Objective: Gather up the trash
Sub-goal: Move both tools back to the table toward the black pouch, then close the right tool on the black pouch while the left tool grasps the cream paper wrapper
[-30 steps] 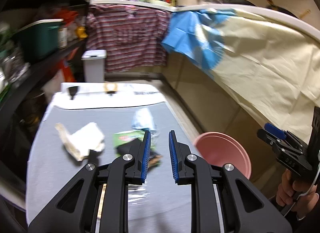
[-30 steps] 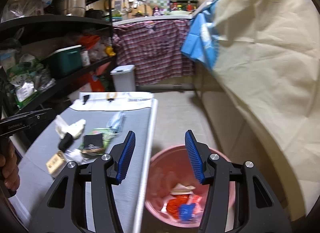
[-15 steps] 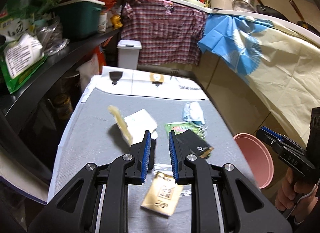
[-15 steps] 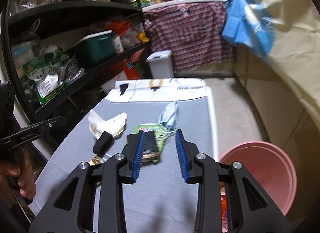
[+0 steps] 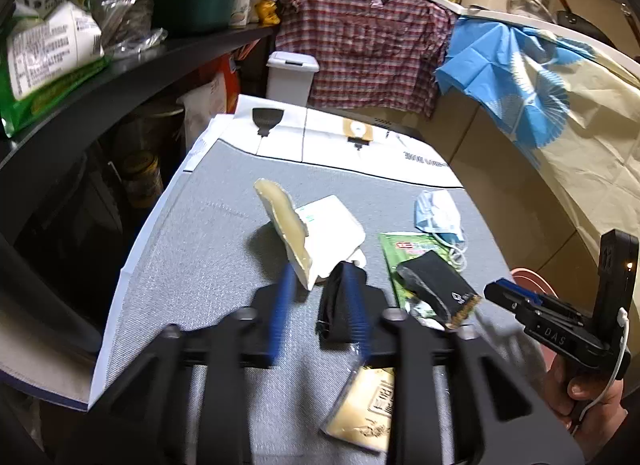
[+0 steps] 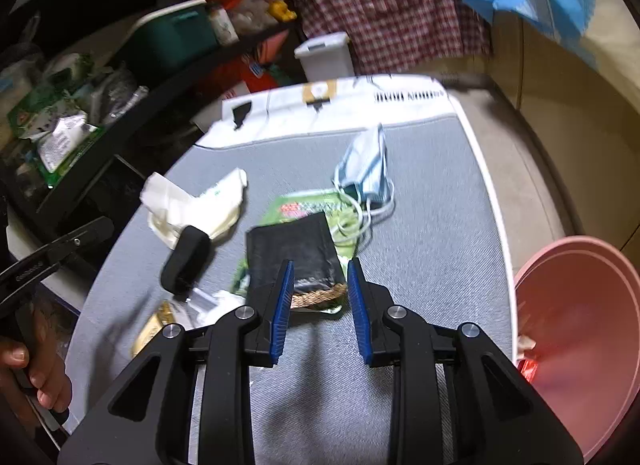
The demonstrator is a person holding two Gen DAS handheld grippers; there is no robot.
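Both grippers pointed steeply down over the grey table [image 6: 420, 225]. Left gripper [image 5: 318, 313] was motion-blurred, jaws just opening, now spread; a small black roll [image 5: 334, 305] lay in the gap against the right pad, whether it touched that pad I could not tell. Holding hand [image 6: 30, 369] showed at the near left in the right wrist view.

Right gripper [image 6: 320, 305] had jaws parted after closing partway, nothing pinched; the near end of a black packet [image 6: 296, 253] sat just ahead of the tips. Its hand [image 5: 580, 389] showed at the near right in the left wrist view.

Nearest trash: tan sachet [image 5: 364, 405], flat under the left fingers, long axis near-far. Black packet lay atop a green wrapper [image 6: 308, 205], long axis near-far, slightly tilted. White crumpled paper [image 6: 200, 209] lay left of it, just beyond the black roll. Blue face mask [image 6: 366, 169] farther, its long side pointing far, straps trailing near. Pink bucket [image 6: 580, 329] stood off the table's near right edge, mouth up. White bin [image 6: 324, 55] stood far beyond the table.
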